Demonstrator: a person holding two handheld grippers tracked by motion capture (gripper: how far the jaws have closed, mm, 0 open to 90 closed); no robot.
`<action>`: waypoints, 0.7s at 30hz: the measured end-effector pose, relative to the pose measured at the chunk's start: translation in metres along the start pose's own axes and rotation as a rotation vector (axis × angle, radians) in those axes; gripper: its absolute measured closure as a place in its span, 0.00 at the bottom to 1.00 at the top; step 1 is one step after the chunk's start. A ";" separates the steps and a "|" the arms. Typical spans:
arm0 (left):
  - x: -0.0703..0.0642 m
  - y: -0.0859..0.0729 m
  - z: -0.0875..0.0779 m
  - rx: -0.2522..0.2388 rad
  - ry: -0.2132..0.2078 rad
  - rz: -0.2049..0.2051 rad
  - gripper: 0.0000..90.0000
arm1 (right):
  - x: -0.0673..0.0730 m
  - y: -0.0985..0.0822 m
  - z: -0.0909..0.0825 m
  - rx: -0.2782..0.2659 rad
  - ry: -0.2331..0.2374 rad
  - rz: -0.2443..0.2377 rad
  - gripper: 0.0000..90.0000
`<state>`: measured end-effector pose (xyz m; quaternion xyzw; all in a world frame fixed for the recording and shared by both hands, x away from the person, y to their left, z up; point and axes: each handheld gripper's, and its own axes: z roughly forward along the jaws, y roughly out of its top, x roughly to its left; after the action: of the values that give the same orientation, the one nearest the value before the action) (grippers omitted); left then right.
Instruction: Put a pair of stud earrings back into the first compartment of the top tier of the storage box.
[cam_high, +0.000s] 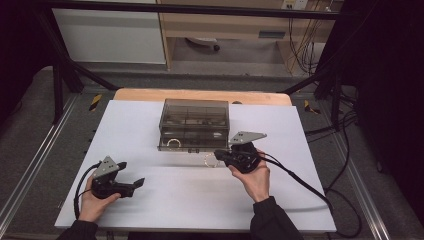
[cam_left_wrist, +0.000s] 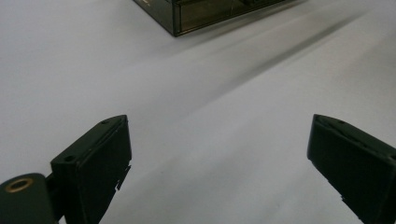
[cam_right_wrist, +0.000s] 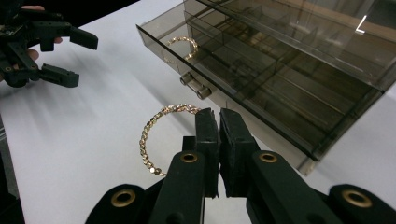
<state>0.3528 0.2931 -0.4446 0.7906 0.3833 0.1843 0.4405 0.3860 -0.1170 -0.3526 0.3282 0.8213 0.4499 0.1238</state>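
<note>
Right claw (cam_right_wrist: 214, 122) grips gold bracelet (cam_right_wrist: 154, 135), apparently lifted off desk (cam_high: 165, 200); drawer (cam_right_wrist: 243, 88) placement remains. Left claw (cam_left_wrist: 219, 154) wide, idle.

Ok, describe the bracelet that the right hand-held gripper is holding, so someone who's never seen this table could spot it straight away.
Start at the smoky see-through drawer box in the middle of the white table. Just in front of its open drawer, the right hand-held gripper is shut on a gold chain bracelet. A second gold bracelet lies inside the drawer; this one hangs outside it, pinched between the black jaws.
</note>
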 end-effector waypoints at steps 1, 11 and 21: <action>0.000 0.000 0.000 0.000 0.001 0.001 0.07 | 0.001 0.002 0.002 -0.001 0.003 -0.003 0.97; 0.001 0.000 0.000 0.000 0.000 0.000 0.07 | 0.010 0.025 0.020 -0.018 0.014 -0.023 0.97; 0.001 0.000 0.000 0.001 0.000 0.001 0.07 | 0.013 0.044 0.038 -0.029 0.007 -0.023 0.97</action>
<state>0.3530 0.2936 -0.4447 0.7911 0.3829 0.1842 0.4400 0.4136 -0.0668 -0.3370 0.3154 0.8189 0.4613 0.1310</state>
